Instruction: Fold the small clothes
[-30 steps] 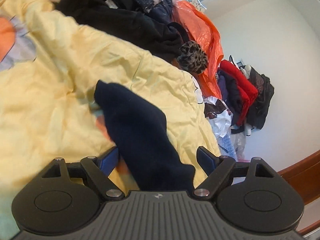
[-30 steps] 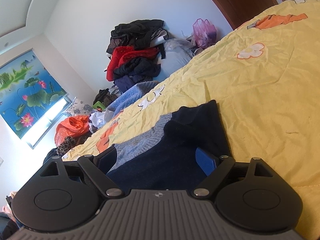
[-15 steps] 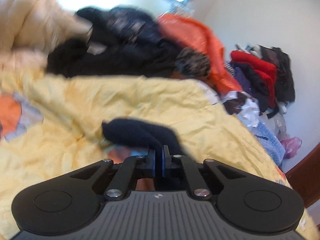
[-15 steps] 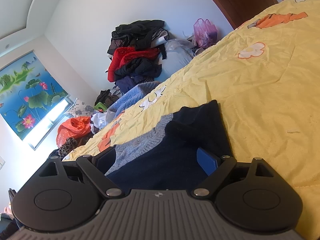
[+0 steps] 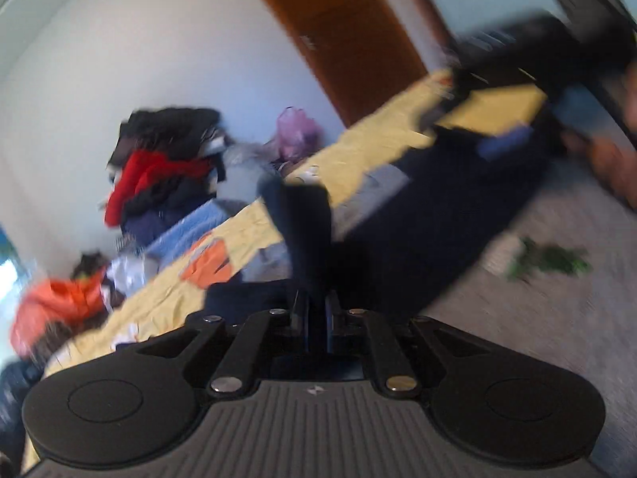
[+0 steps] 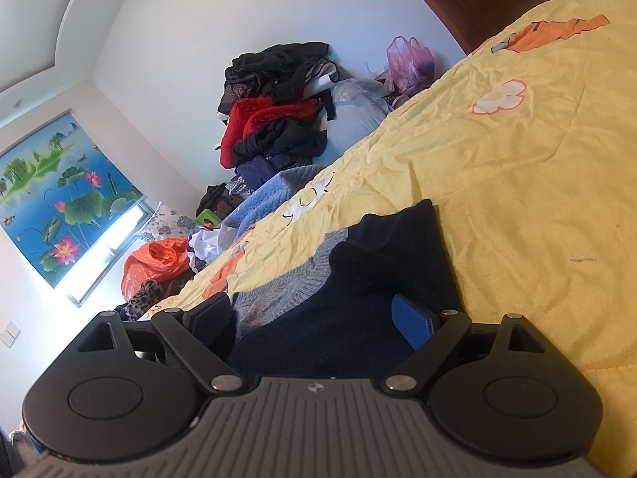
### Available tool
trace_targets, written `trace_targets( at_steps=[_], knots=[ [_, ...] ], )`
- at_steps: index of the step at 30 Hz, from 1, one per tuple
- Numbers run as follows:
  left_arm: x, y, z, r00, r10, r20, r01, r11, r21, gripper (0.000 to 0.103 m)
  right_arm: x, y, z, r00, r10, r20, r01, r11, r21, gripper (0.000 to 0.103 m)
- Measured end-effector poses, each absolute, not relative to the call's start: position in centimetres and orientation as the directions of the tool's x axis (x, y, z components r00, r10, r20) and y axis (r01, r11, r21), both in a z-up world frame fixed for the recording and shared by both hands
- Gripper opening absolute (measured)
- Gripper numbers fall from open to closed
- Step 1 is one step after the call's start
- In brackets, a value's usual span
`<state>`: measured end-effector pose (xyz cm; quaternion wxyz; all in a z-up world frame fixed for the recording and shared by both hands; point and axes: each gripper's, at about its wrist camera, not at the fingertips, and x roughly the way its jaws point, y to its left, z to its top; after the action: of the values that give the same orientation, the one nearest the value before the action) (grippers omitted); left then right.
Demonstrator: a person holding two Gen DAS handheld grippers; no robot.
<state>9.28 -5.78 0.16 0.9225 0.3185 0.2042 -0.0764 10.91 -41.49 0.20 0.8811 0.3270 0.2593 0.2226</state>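
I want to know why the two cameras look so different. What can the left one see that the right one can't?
Only the left wrist view shows the left gripper shut on the dark sock, lifted up, and the grey floor.

Only the right wrist view shows the lotus picture by the window and the right gripper open over the navy and grey sweater.

Both show the yellow bedspread, the clothes pile, the purple bag and the brown door.

Both wrist views, left blurred, face low toward the clothes pile (image 6: pixel 274 119).
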Motion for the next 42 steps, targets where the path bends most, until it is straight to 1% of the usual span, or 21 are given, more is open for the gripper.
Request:
trace_targets(
  at_steps=[1,3,6,7,8,10,11,13,16,19,21,25,26,27,28,29,30,31,33,38,42],
  knots=[
    [9.0,-6.1,-0.3,0.9,-0.004,-0.436,0.28,0.772,0.57,0.011,10.9,-41.5,0.2,0.766,0.564,-0.309,-0.224,0.685,0.694,0.089],
    [8.3,-5.6,-0.6,0.889,0.001,-0.458,0.283,0.786,0.55,0.014,10.9,-41.6,0.2,0.765,0.567,-0.305,-0.226,0.68,0.697,0.089],
    [7.1,-3.5,0.4,0.881,-0.037,-0.472,0.267,0.862,0.431,0.027,11.0,-41.6,0.1,0.763,0.57,-0.303,-0.229,0.678,0.699,0.09],
    [6.8,-2.8,0.9,0.878,-0.056,-0.475,0.262,0.887,0.38,0.041,11.0,-41.5,0.1,0.763,0.571,-0.303,-0.23,0.678,0.698,0.09],
    [6.5,-2.2,1.4,0.877,-0.075,-0.475,0.254,0.91,0.326,0.066,10.9,-41.5,0.1,0.763,0.571,-0.304,-0.23,0.679,0.697,0.09],
    [5.9,-0.5,1.9,0.88,-0.125,-0.458,0.239,0.951,0.199,0.09,10.9,-41.4,0.2,0.762,0.568,-0.311,-0.229,0.686,0.69,0.09],
    [5.2,-0.1,1.9,0.882,-0.15,-0.447,0.233,0.963,0.137,0.09,11.0,-41.2,0.2,0.761,0.565,-0.319,-0.229,0.694,0.683,0.09],
    [5.5,1.3,1.6,0.872,-0.151,-0.465,0.193,0.98,0.044,0.09,11.1,-40.8,0.5,0.754,0.56,-0.343,-0.232,0.716,0.659,0.091],
    [5.1,2.6,2.0,0.897,-0.119,-0.426,0.116,0.993,-0.033,0.09,11.0,-38.9,2.3,0.73,0.516,-0.449,-0.217,0.797,0.563,0.091],
    [4.9,3.7,2.0,0.905,-0.104,-0.413,0.072,0.993,-0.093,0.09,10.3,-36.8,3.9,0.647,0.618,-0.447,-0.28,0.738,0.615,0.09],
    [5.1,4.2,2.1,0.905,-0.101,-0.414,0.053,0.991,-0.126,0.09,10.2,-34.6,4.3,0.575,0.649,-0.498,-0.307,0.735,0.604,0.09],
    [5.5,5.3,2.0,0.898,-0.102,-0.428,0.023,0.982,-0.186,0.09,10.7,-30.9,3.6,0.489,0.618,-0.616,-0.31,0.783,0.539,0.079],
    [5.5,5.6,2.0,0.898,-0.104,-0.427,0.018,0.98,-0.199,0.09,10.6,-30.6,3.3,0.492,0.615,-0.617,-0.307,0.785,0.538,0.078],
    [5.5,5.8,2.0,0.898,-0.105,-0.427,0.014,0.977,-0.211,0.09,10.5,-30.5,3.2,0.502,0.617,-0.605,-0.306,0.782,0.544,0.075],
    [5.5,6.0,2.0,0.898,-0.106,-0.427,0.009,0.975,-0.223,0.09,10.5,-30.5,3.1,0.506,0.617,-0.602,-0.294,0.78,0.552,0.062],
    [5.6,6.1,1.9,0.898,-0.106,-0.427,0.004,0.973,-0.232,0.09,10.6,-30.6,2.9,0.509,0.614,-0.603,-0.28,0.781,0.558,0.053],
    [5.6,6.3,1.9,0.897,-0.108,-0.428,0.002,0.971,-0.24,0.09,10.8,-30.7,2.7,0.506,0.61,-0.609,-0.268,0.783,0.562,0.035],
    [5.6,6.4,1.9,0.897,-0.11,-0.427,0.001,0.969,-0.248,0.09,10.9,-30.8,2.6,0.51,0.609,-0.607,-0.264,0.783,0.564,0.029],
    [5.7,6.6,1.8,0.898,-0.112,-0.426,-0.002,0.966,-0.259,0.091,10.7,-30.9,3.0,0.526,0.611,-0.592,-0.283,0.782,0.555,0.023],
    [5.7,6.9,1.8,0.897,-0.118,-0.425,-0.005,0.961,-0.275,0.091,10.8,-31.1,6.1,0.564,0.601,-0.567,-0.362,0.797,0.484,0.022],
    [5.8,7.0,1.8,0.896,-0.119,-0.428,-0.007,0.959,-0.283,0.091,11.7,-33.2,8.1,0.594,0.552,-0.586,-0.374,0.834,0.406,0.022]
  ],
)
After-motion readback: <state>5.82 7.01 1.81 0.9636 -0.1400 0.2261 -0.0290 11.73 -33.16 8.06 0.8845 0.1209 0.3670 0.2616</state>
